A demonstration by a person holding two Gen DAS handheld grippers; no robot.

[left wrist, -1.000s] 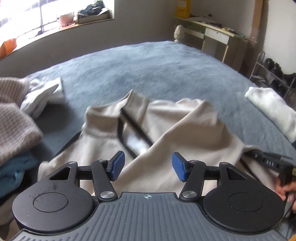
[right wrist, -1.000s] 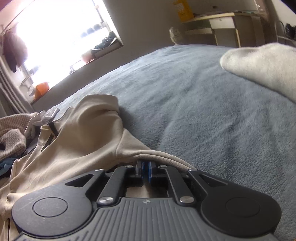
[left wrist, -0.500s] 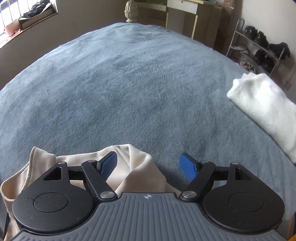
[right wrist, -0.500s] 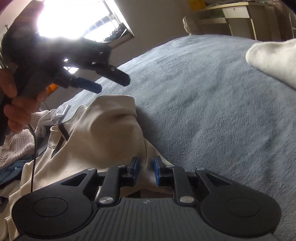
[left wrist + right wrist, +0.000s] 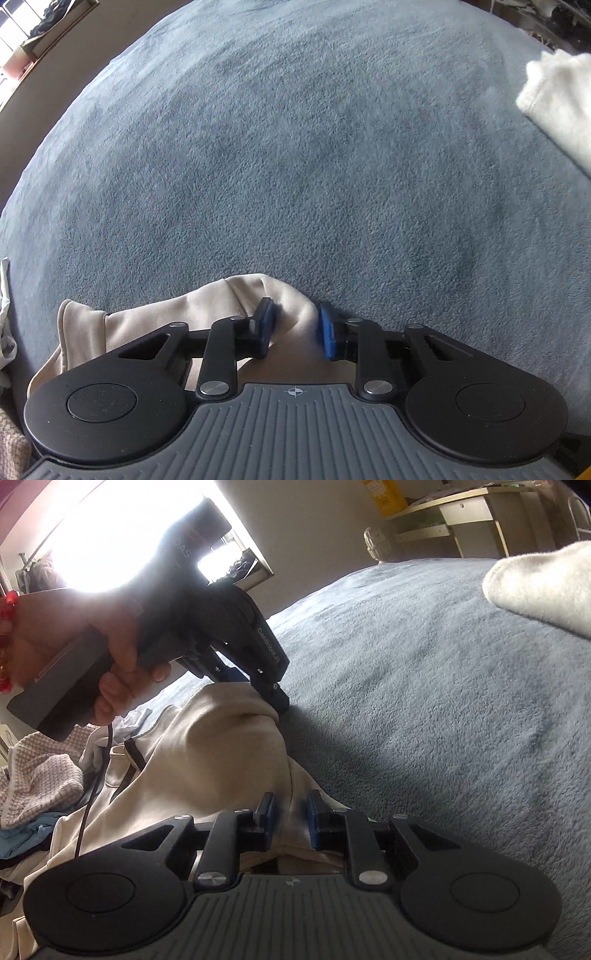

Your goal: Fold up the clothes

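A beige zip-neck top (image 5: 207,760) lies crumpled on the blue-grey bed cover (image 5: 424,701). In the left wrist view, one raised fold of the beige top (image 5: 184,314) sits pinched between the blue pads of my left gripper (image 5: 295,325), which is shut on it. The right wrist view shows that left gripper (image 5: 258,686) from outside, held by a hand (image 5: 110,635), its tips at the top's raised far edge. My right gripper (image 5: 291,812) stands slightly open at the near edge, with fabric loose between its pads.
A folded white garment (image 5: 557,96) lies on the bed to the right, also the white garment (image 5: 543,579) in the right wrist view. A pile of knitted and blue clothes (image 5: 40,775) sits at the left. A desk (image 5: 461,520) and a bright window stand beyond the bed.
My left gripper swung over the top to its far edge, came down and closed on a fold. My right gripper, shut on the near edge one second ago, has opened a little.
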